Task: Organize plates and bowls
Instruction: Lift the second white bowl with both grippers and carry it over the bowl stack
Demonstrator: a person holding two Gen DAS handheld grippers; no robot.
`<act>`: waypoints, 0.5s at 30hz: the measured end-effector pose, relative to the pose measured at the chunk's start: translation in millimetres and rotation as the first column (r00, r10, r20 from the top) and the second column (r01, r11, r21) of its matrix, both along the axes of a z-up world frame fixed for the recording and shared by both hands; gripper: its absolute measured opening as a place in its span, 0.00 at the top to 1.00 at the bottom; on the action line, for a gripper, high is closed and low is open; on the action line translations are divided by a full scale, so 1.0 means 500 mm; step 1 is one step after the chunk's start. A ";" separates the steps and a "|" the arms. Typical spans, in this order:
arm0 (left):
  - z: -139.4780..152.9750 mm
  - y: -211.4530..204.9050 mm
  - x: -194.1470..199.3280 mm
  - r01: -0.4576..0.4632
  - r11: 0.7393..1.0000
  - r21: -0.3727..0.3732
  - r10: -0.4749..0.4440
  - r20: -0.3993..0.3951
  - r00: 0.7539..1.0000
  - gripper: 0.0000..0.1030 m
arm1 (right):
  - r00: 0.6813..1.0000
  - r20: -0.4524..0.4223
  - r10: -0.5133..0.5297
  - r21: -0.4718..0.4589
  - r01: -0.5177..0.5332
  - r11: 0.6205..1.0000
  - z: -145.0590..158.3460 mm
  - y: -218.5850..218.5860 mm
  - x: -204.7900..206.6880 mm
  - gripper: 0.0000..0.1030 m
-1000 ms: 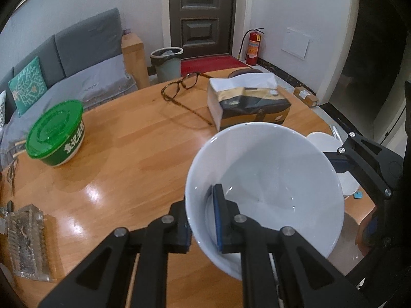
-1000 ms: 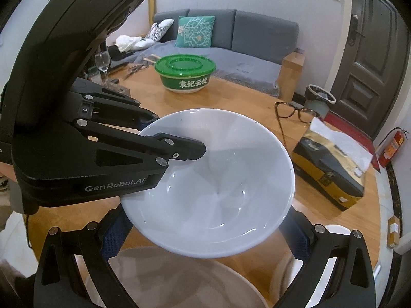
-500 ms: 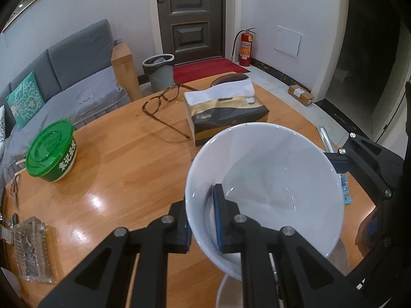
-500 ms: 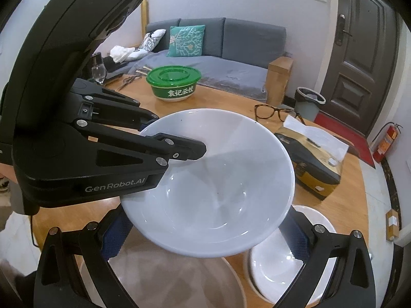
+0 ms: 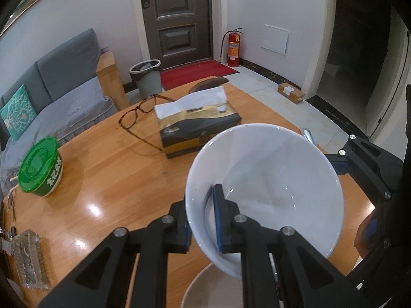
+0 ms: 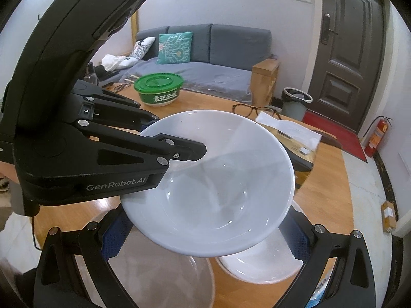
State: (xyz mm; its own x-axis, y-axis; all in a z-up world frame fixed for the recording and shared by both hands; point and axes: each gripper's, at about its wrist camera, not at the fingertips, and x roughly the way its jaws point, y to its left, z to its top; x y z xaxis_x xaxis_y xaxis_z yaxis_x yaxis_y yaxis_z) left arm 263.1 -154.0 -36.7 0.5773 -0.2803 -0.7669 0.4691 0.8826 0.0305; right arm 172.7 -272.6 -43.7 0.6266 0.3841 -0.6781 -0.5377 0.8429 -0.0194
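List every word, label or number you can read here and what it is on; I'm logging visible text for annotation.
"GenRobot.AI": white lettering on the black body of the left gripper, seen in the right wrist view.
White Chinese characters on the side of the green lidded bowl: too blurred to read surely.
Label on the fire extinguisher: too small to read.
Printing on the tissue box: not legible.

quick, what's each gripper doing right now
Left gripper: shut on the rim of the white bowl, bowl lifted.
Right gripper: open, fingers either side of the bowl, not pressing it.
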 end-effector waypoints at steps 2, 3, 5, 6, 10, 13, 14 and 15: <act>-0.002 -0.015 0.002 0.009 1.000 -0.001 -0.009 -0.001 1.000 0.90 | 1.000 -0.002 -0.011 0.001 0.011 1.000 0.000 -0.014 -0.002 0.04; -0.004 -0.022 0.004 0.013 1.000 -0.002 -0.013 -0.003 1.000 0.90 | 1.000 -0.005 -0.015 0.001 0.015 1.000 -0.001 -0.019 -0.001 0.04; -0.007 -0.034 0.007 0.021 1.000 -0.003 -0.021 -0.004 1.000 0.90 | 1.000 -0.008 -0.024 0.000 0.024 1.000 -0.003 -0.033 0.000 0.04; -0.008 -0.040 0.009 0.025 1.000 -0.003 -0.025 -0.005 1.000 0.90 | 1.000 -0.009 -0.027 -0.001 0.027 1.000 -0.003 -0.037 0.001 0.04; -0.014 -0.058 0.017 0.034 0.999 -0.002 -0.034 -0.009 0.999 0.90 | 0.999 -0.013 -0.043 0.001 0.043 0.999 -0.008 -0.058 0.001 0.04; -0.022 -0.068 0.026 0.031 1.000 -0.004 -0.031 -0.015 0.999 0.90 | 0.999 -0.019 -0.051 0.009 0.051 0.999 -0.015 -0.070 0.005 0.04; -0.024 -0.071 0.027 0.031 1.000 -0.004 -0.031 -0.017 0.999 0.90 | 0.998 -0.022 -0.053 0.010 0.054 0.999 -0.018 -0.072 0.007 0.04; -0.026 -0.072 0.030 0.032 0.999 -0.006 -0.032 -0.020 0.999 0.90 | 0.998 -0.024 -0.056 0.010 0.056 0.998 -0.021 -0.074 0.008 0.04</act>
State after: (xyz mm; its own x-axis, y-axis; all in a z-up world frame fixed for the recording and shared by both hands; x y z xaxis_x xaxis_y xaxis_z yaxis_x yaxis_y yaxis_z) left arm 278.0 -189.9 -49.9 0.5525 -0.3029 -0.7766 0.4975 0.8673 0.0157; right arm 176.6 -309.6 -54.2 0.6309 0.3565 -0.6891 -0.4898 0.8718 0.0026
